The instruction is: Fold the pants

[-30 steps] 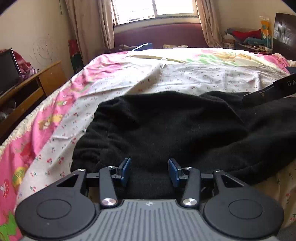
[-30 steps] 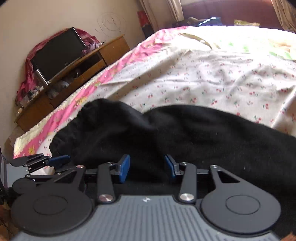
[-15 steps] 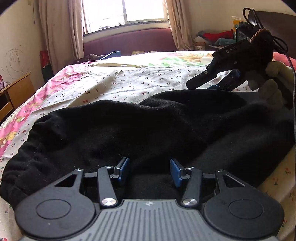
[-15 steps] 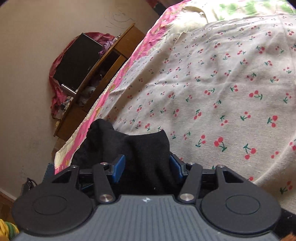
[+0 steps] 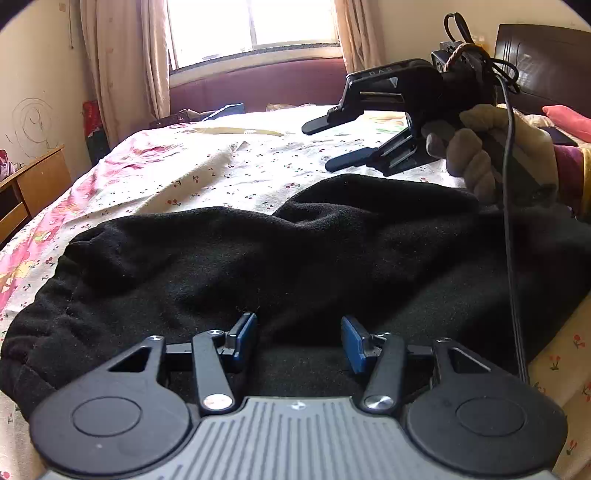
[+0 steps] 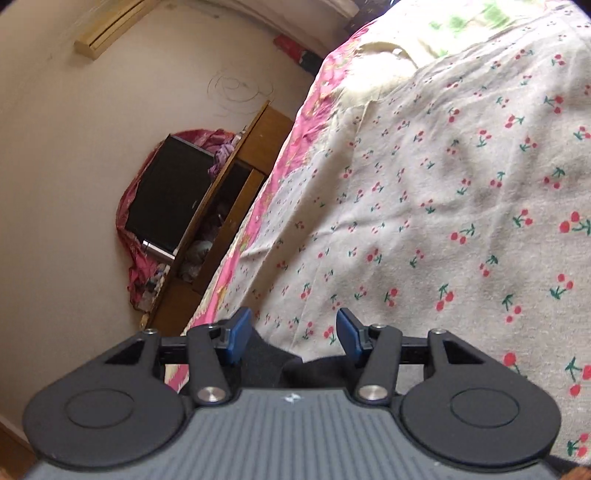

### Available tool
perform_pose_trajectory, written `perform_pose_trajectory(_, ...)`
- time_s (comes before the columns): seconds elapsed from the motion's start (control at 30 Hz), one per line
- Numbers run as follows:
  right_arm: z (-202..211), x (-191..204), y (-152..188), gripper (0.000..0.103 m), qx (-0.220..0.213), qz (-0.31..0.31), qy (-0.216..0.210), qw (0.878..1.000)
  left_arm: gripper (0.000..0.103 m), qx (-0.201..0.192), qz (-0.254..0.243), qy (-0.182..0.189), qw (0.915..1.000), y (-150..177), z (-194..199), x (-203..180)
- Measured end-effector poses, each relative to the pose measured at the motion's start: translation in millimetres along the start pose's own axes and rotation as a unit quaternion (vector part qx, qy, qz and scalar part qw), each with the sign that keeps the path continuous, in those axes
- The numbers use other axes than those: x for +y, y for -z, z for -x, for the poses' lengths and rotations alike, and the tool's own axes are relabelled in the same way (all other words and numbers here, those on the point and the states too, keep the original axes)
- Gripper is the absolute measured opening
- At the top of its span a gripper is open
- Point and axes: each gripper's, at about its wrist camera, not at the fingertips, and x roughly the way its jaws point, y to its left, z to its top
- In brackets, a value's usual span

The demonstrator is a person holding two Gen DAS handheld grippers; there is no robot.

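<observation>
Left wrist view: the bed fills most of what I see, covered by a cream sheet with small red cherries and a pink border down its left side. Behind it stand a dark red headboard, a bright window and beige curtains. The black pants lie bunched across the near part of the bed, reaching from the left edge to the far right, with a raised fold running through the middle.

My left fingers sit low over the near edge of the pants, spread apart with only fabric showing between the blue pads; they clamp nothing. My right fingers are raised above the sheet beyond the pants, also spread apart and empty, held in my gloved right hand with a black cable trailing down from the handle.

From the right wrist view, tilted, the cherry sheet takes up the right side. To the left are a pale wall with a scribble, a wooden cabinet and a black screen draped in pink cloth. My right fingers stand open over the sheet, and a bit of the black pants shows just under them, near the left pad.
</observation>
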Motion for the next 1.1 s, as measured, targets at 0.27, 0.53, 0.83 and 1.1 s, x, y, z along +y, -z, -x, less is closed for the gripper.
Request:
perform_pose_trajectory(0.27, 118, 33, 39, 0.053, -0.121, 0.045, 0.134, 0.983, 0.063, -0.023, 0.009, -0.005, 0.9997, -13, 16, -9)
perform_pose_trajectory(0.53, 265, 0, 148, 0.05, -0.217, -0.057, 0.364, 0.904, 0.067, 0.043, -0.068, 0.037, 0.996, -31, -1, -68)
perform_pose_trajectory(0.83, 402, -25, 222, 0.051, -0.396, -0.199, 0.409, 0.797, 0.067, -0.002, -0.104, 0.112, 0.9882, -51, 17, -159)
perform_pose_trajectory(1.1, 423, -77, 203, 0.05, -0.471, -0.236, 0.35, 0.774, 0.067, -0.014, -0.135, 0.166, 0.9768, -65, 6, -231)
